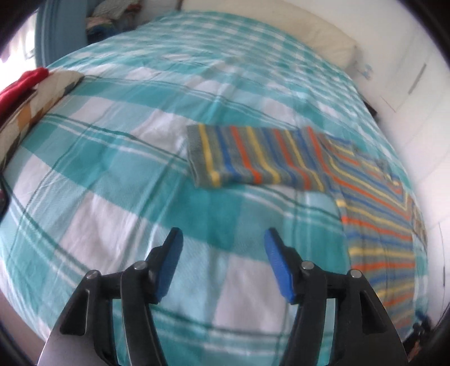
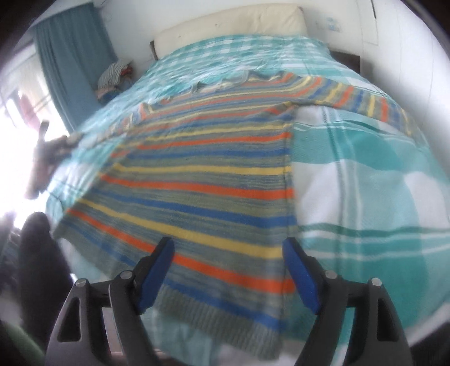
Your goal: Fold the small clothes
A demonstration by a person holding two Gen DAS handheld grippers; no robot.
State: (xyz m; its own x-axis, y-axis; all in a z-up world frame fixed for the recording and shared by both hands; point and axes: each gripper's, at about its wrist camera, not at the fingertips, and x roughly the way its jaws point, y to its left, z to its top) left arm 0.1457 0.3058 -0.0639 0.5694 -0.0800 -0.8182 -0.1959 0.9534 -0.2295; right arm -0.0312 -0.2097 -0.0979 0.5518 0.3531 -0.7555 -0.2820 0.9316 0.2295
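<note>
A striped knit sweater [image 2: 202, 180] in grey, orange, yellow and blue lies flat on the bed, sleeves spread out to both sides. In the left wrist view the sweater [image 1: 374, 202] lies to the right, with one sleeve [image 1: 253, 157] stretched out leftward ahead of the gripper. My left gripper [image 1: 223, 239] is open and empty above the bedcover, short of the sleeve. My right gripper [image 2: 227, 247] is open and empty, hovering over the sweater's hem near its lower right corner.
The bed has a teal and white checked cover [image 1: 126, 169] and a cream pillow [image 2: 230, 25] at its head. A patterned cushion [image 1: 36, 98] with red cloth lies at the left edge. A pile of clothes [image 2: 115, 76] sits beside a teal curtain [image 2: 70, 59].
</note>
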